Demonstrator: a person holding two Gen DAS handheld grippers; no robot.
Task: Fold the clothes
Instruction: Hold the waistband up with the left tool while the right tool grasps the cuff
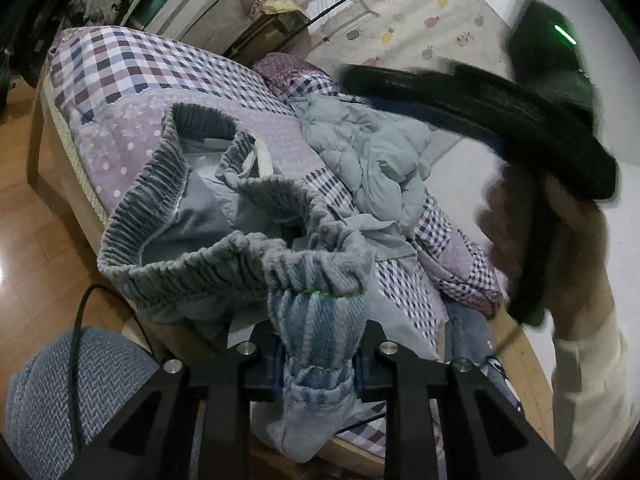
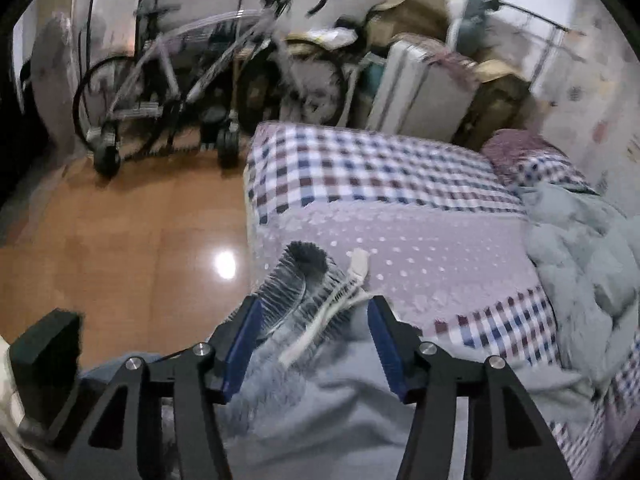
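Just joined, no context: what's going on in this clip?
A person is folding clothes on a bed with a checked and dotted quilt, one handheld claw per hand. The left claw is shut on a bunched part of the grey pants, near the elastic waistband. The right claw is open around the waistband and its white drawstring, not yet closed. A pale grey-green padded jacket lies crumpled further along the bed. No fold is made yet.
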